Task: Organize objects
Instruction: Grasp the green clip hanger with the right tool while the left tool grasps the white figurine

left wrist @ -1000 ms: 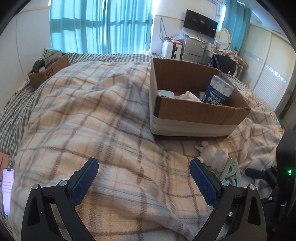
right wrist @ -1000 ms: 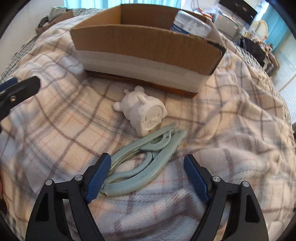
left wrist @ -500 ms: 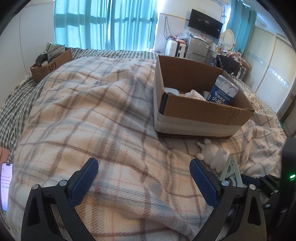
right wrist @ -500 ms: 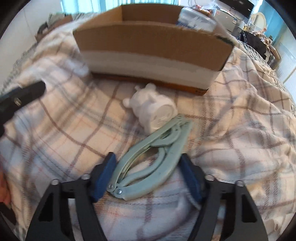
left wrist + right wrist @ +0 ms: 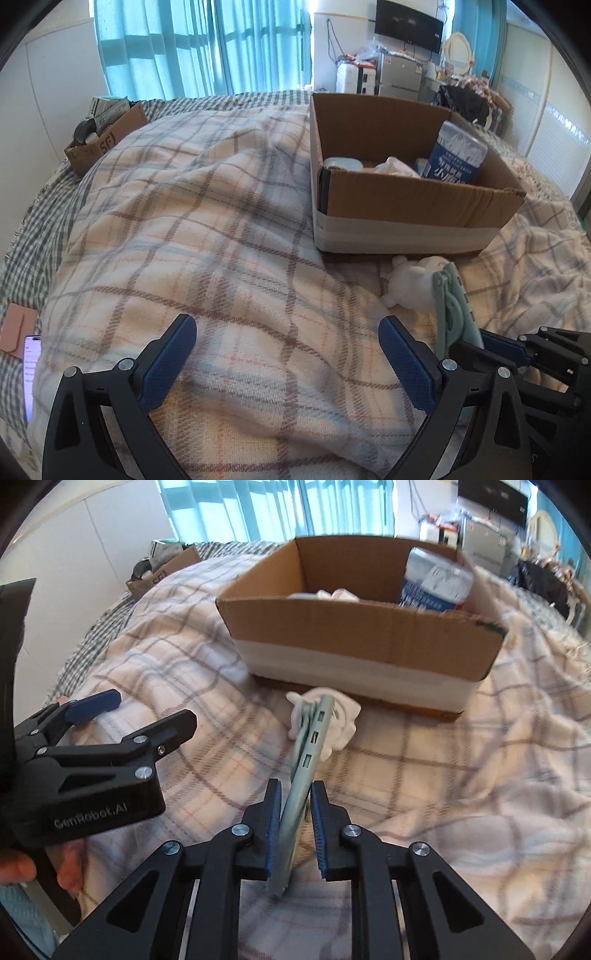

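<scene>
My right gripper (image 5: 294, 794) is shut on a pale green folding hanger (image 5: 308, 753), held edge-up above the plaid blanket; the hanger also shows in the left wrist view (image 5: 452, 310). A white toy figure (image 5: 341, 716) lies on the blanket just beyond it, in front of the open cardboard box (image 5: 354, 635). The box (image 5: 406, 206) holds a blue-labelled canister (image 5: 456, 157) and white items. My left gripper (image 5: 288, 354) is open and empty over the blanket, left of the right gripper; it shows in the right wrist view (image 5: 110, 720).
A smaller cardboard box (image 5: 105, 142) with odds and ends sits at the bed's far left corner. A phone (image 5: 29, 365) lies at the left edge of the bed. Teal curtains, a fridge and a TV stand beyond the bed.
My right gripper closed on the green hanger and lifted it off the blanket, turning it edge-up. The left gripper stayed open and shifted a little.
</scene>
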A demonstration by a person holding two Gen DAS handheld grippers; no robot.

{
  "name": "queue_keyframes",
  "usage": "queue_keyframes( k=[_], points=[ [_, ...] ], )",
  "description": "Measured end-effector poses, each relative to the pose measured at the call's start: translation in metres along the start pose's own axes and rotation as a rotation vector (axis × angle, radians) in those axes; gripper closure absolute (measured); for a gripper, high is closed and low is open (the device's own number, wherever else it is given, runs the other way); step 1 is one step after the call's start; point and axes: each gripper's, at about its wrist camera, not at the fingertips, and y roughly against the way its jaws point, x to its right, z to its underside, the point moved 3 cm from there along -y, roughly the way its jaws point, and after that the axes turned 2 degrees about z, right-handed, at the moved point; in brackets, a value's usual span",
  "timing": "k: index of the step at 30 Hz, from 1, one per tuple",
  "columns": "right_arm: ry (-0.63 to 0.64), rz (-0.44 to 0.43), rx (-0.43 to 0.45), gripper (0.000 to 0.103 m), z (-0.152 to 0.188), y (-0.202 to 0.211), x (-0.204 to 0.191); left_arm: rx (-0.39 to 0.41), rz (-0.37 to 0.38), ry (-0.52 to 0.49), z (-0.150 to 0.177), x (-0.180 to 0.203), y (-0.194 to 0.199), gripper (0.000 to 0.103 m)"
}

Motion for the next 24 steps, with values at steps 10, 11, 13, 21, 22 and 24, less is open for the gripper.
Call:
queue_keyframes(
  k=[10, 11, 13, 21, 22, 24],
  points=[
    [-0.005, -0.004, 0.141, 0.095, -0.034, 0.066, 0.049, -0.016, 0.038, -0.084, -0.023, 0.048, -0.001, 0.002],
    [0.006, 0.021, 0.151, 0.095, -0.037, 0.069, 0.052, -0.024, 0.054, -0.091, -0.024, 0.057, -0.005, 0.002],
    [0.023, 0.067, 0.172, 0.095, -0.04, 0.076, 0.061, -0.043, 0.089, -0.12, -0.025, 0.078, -0.017, 0.002],
    [-0.019, 0.022, 0.115, 0.095, -0.025, 0.048, 0.085, -0.141, 0.145, -0.224, -0.02, 0.115, -0.072, 0.002],
    [-0.022, 0.018, 0.112, 0.095, -0.024, 0.045, 0.086, -0.157, 0.151, -0.226, -0.02, 0.117, -0.079, 0.004],
    [-0.034, 0.004, 0.112, 0.095, -0.024, 0.043, 0.089, -0.193, 0.174, -0.228, -0.018, 0.12, -0.089, 0.025]
  ],
)
